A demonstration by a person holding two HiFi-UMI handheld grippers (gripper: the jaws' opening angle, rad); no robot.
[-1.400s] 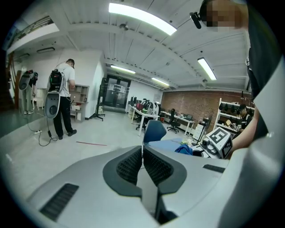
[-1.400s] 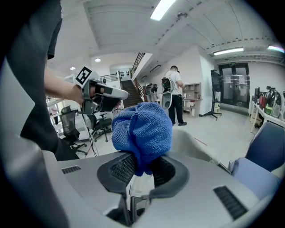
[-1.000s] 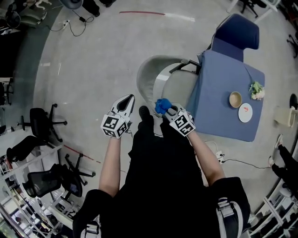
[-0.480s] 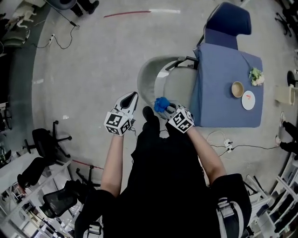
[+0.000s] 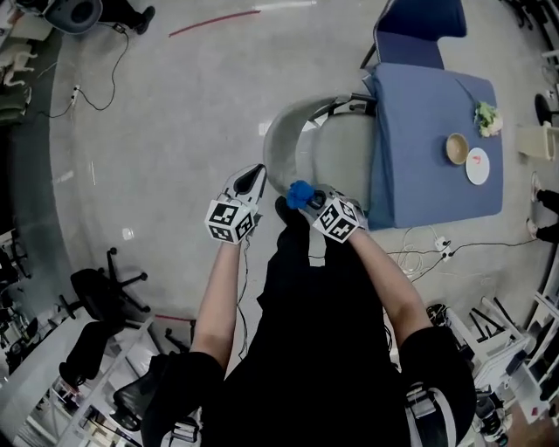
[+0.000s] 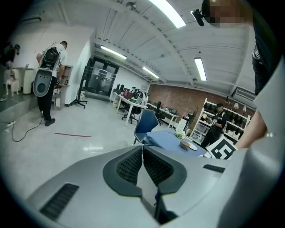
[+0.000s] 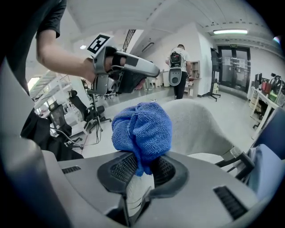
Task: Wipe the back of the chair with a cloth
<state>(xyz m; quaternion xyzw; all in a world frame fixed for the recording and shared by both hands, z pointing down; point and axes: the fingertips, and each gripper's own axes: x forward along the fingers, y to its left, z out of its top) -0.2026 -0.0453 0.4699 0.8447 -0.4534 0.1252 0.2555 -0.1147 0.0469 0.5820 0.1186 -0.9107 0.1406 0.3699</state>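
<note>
Gripping a bunched blue cloth (image 5: 300,194) between its jaws, our right tool (image 5: 309,198) sits at the near edge of the pale grey chair (image 5: 284,140), by the top of its curved back. In the right gripper view the cloth (image 7: 142,127) bulges up out of the ribbed pads of the right tool (image 7: 141,165), with the chair (image 7: 200,122) right behind it. We cannot tell whether cloth and chair back touch. Our left tool (image 5: 254,175) hangs just beside the right one, over the floor (image 5: 175,113). In the left gripper view its jaws are pressed together with nothing between them. Past the chair stands a worktop (image 5: 419,188) under a blue cover, carrying a bowl (image 5: 457,148) and a plate (image 5: 478,166), with a blue chair (image 5: 417,26) beyond it.
</note>
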